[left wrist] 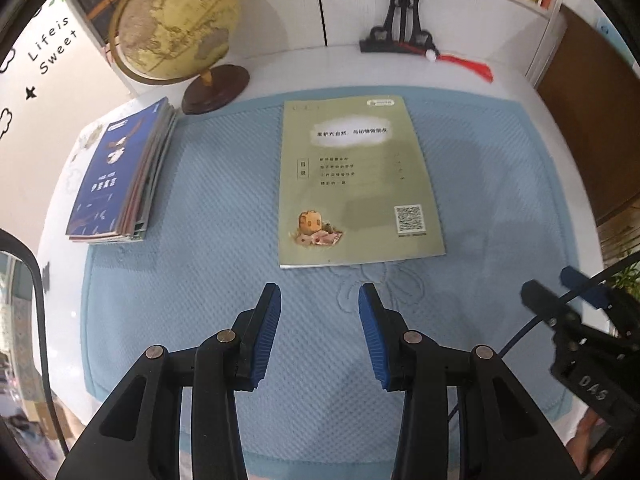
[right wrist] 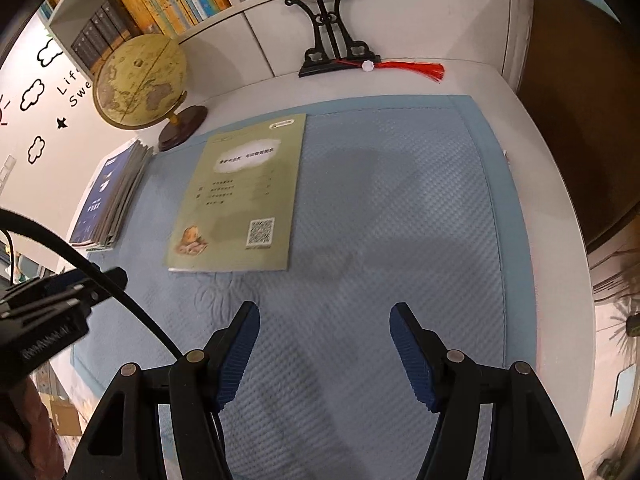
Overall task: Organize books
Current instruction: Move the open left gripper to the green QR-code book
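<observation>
Nearest, the left tool [left wrist: 319, 334] hangs over the pale blue quilted mat [left wrist: 208, 280] with its blue-padded fingers spread and nothing between them. The right tool [right wrist: 324, 354] hovers beside it, spread wider still and likewise empty, above the bare right half of the mat [right wrist: 400, 240]. Each tool shows at the edge of the other's view.

Just beyond the left tool's fingertips lies a thin green booklet [left wrist: 352, 184], flat on the mat, back cover up, with a QR code near its lower right corner and a small drawing at lower left. From the right wrist view the same booklet [right wrist: 240, 196] sits ahead and to the left.

Further left, at the mat's edge, a stack of thin books [left wrist: 120, 176] lies flat, a dark blue cover on top.

Behind the stack stands a yellowed globe [left wrist: 176, 24] on a dark wooden base, resting on the white surface [left wrist: 320, 68]. At the back centre is a black ornamental stand [left wrist: 400, 20] with a red tassel [left wrist: 468, 64] trailing from it, and shelves of books [right wrist: 168, 4] rise behind.
</observation>
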### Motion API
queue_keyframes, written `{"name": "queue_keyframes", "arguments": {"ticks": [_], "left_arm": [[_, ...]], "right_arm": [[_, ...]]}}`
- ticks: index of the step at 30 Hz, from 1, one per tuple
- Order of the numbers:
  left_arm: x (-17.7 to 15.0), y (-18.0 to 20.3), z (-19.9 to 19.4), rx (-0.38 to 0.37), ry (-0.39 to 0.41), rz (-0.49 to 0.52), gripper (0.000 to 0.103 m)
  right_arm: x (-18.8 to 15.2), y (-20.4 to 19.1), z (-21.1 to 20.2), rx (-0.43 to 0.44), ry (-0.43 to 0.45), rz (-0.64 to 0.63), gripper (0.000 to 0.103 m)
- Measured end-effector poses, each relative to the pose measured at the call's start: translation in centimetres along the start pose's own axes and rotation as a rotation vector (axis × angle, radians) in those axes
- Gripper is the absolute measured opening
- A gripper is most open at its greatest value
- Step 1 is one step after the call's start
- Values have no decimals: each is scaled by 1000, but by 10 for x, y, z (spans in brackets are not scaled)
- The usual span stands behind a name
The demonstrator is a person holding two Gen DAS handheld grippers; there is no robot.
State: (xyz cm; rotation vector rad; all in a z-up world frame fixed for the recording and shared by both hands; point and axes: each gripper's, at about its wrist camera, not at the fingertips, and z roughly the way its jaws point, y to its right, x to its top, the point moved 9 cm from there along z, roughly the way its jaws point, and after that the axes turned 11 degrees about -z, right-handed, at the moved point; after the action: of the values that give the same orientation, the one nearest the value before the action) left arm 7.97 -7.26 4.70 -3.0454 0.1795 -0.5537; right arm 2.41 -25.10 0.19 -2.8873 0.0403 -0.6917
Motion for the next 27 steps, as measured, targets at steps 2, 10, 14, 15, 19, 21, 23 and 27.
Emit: {"name": "queue_keyframes", "arguments": {"ticks": [2, 10, 14, 15, 19, 21, 23, 27], "left_arm": [[3, 3, 6, 2, -10, 3, 38], [18, 7, 31, 29, -18, 21, 38], [22, 4, 45, 25, -31, 30, 38], [25, 0, 50, 10, -33, 16, 38], [50, -29, 74, -19, -15, -66, 38], [63, -37, 83, -57, 11, -105, 38], [75, -39, 95, -120, 27, -141, 38], [74, -31, 125, -167, -62, -180, 38]], "right_arm": [[4, 1, 6, 1, -10, -3, 66], [16, 1, 27, -45, -49, -66, 66], [25, -1, 39, -43, -56, -73, 66], [29, -1, 42, -38, -54, -73, 66], [59, -12, 69, 16, -26, -69, 66], [75, -18, 85, 70, -13, -46, 65], [88, -17, 100, 79, -4, -3, 56], [97, -19, 131, 105, -28, 53, 46]]}}
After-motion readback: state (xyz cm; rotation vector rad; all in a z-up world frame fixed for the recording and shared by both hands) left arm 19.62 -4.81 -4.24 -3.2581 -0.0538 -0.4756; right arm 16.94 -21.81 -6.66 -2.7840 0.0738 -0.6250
